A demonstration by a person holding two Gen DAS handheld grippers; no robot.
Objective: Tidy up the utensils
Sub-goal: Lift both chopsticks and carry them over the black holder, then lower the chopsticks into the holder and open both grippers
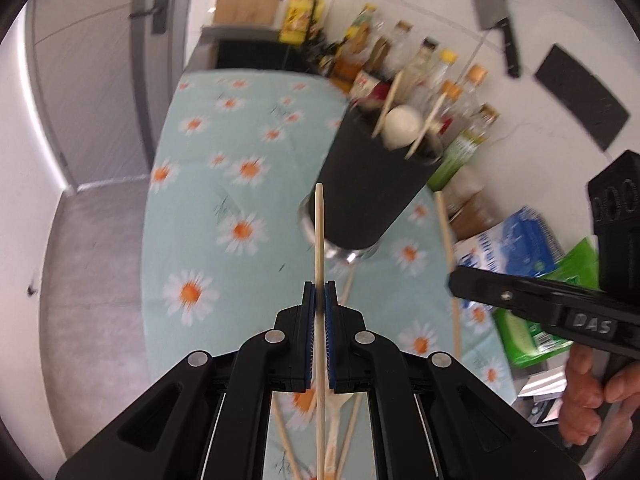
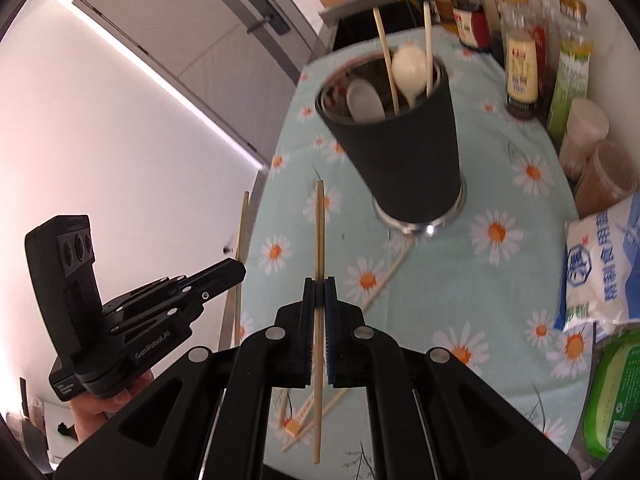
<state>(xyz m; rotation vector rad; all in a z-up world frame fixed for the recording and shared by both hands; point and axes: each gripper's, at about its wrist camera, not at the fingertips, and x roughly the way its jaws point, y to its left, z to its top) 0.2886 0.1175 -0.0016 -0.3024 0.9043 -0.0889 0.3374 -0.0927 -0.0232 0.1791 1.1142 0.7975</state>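
Presently, both claws are pressed together, each pinching a single wooden chopstick. The left claw (image 1: 320, 296) grips its chopstick (image 1: 319, 240) between blue pads, the stick running lengthwise between the fingers with its tip pointing toward the base of the black utensil cup (image 1: 372, 184). The right claw (image 2: 319, 294) clamps a second chopstick (image 2: 319, 240) in the same manner, the stick passing through the pads and extending both ahead of and behind them.

The utensil cup (image 2: 404, 140) stands on the table (image 2: 500, 280), which is covered by a pale blue cloth printed with daisies. The cup has a metal rim at its foot. Inside it stand two chopsticks (image 2: 386, 60) and two white spoons (image 2: 408, 66), all leaning against the inner wall.

Loose utensils lie on the cloth: one chopstick (image 2: 386, 276) rests near the cup's foot, and further sticks lie crossed beneath the right claw, one beside a paper sleeve. In the left view, another chopstick (image 1: 448, 248) lies along the cloth's right edge.

Bottles of condiments (image 1: 400, 60) line the far side of the table behind the cup. A white and blue bag (image 2: 600, 264) and a green package (image 2: 612, 392) sit at the right margin. The left view is blurred; label detail cannot be read.

Each claw is visible in the other's view, both clear of the cup.
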